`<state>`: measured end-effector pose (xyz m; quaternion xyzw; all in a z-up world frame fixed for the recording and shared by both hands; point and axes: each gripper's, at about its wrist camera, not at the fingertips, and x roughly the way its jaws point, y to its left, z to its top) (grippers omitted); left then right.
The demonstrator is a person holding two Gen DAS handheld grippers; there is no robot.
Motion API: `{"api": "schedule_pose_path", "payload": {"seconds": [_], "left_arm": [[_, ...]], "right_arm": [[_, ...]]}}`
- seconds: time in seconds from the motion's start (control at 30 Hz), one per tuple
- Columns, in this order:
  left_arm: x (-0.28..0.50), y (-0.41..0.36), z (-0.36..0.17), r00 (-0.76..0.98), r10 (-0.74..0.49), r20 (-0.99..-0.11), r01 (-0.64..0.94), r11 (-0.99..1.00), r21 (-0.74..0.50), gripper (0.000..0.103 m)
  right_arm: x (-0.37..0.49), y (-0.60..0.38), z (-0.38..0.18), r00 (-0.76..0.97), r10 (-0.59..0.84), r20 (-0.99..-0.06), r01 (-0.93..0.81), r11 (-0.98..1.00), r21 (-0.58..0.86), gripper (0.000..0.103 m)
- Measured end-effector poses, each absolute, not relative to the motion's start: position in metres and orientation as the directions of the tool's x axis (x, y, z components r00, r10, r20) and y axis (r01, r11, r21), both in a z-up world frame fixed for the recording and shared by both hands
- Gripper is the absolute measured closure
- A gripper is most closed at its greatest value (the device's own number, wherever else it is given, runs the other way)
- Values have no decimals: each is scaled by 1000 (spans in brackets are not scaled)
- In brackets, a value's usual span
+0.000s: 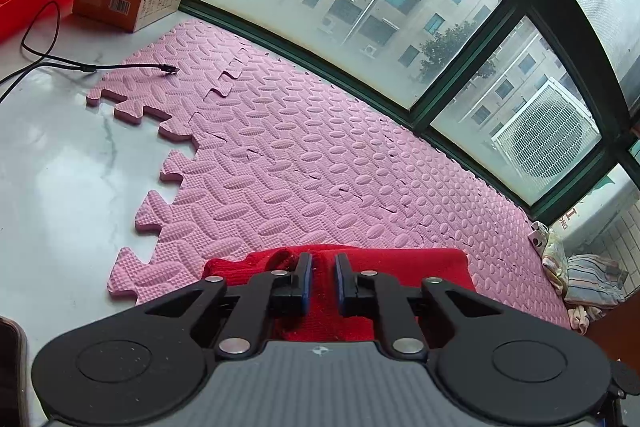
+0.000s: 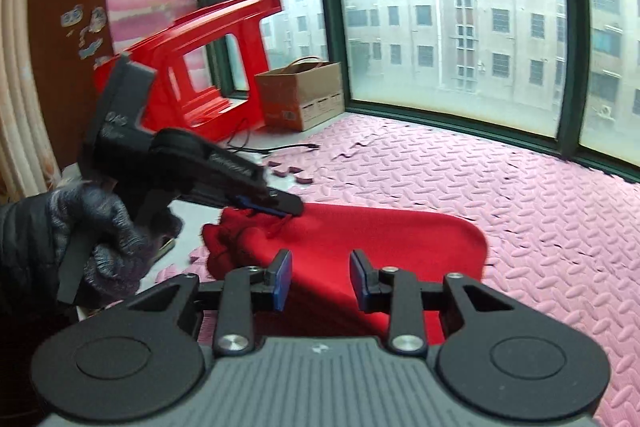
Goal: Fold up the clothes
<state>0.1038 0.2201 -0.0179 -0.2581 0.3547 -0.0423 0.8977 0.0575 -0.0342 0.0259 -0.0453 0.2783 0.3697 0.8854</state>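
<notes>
Red knitted garment [image 2: 360, 243] on pink foam mat [image 2: 520, 207]: soft, light, limp. Left tongs [image 2: 280, 209] pinch its bunched corner; right tongs [image 2: 320, 281] released above. Judged best gripped at edges.

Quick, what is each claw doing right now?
Left gripper: closed, pinching the red cloth.
Right gripper: open, holding nothing, above the cloth.
</notes>
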Motion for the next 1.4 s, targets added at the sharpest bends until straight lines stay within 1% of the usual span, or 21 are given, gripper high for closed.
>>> {"api": "schedule_pose_path", "payload": {"seconds": [0.07, 0.13, 0.23, 0.53, 0.67, 0.8, 1.03, 1.4], "left_arm": [[103, 219, -18, 745, -255, -616, -107, 866, -488, 88], [103, 219, -18, 746, -250, -617, -108, 869, -483, 88], [104, 218, -19, 746, -245, -619, -111, 871, -478, 88], [106, 218, -24, 744, -235, -625, -116, 876, -468, 89], [105, 217, -24, 745, -233, -625, -116, 878, -465, 89], [103, 216, -23, 749, -228, -622, -112, 882, -457, 89], [103, 216, -25, 750, -228, -620, -108, 884, -455, 89], [104, 219, -27, 748, -235, -621, -107, 880, -462, 89]], "right_arm": [[77, -44, 19, 598, 590, -542, -620, 770, 155, 71], [91, -57, 10, 600, 571, -560, -561, 800, 215, 71], [103, -65, -7, 606, 532, -592, -509, 831, 225, 71], [84, -55, -37, 625, 475, -620, -549, 832, 83, 71], [78, -52, -32, 632, 468, -617, -568, 822, 42, 71], [91, -55, -16, 626, 491, -606, -564, 822, 83, 71], [136, -43, -7, 650, 484, -586, -530, 841, 107, 71], [167, -20, -31, 621, 440, -649, -518, 852, 83, 71]]}}
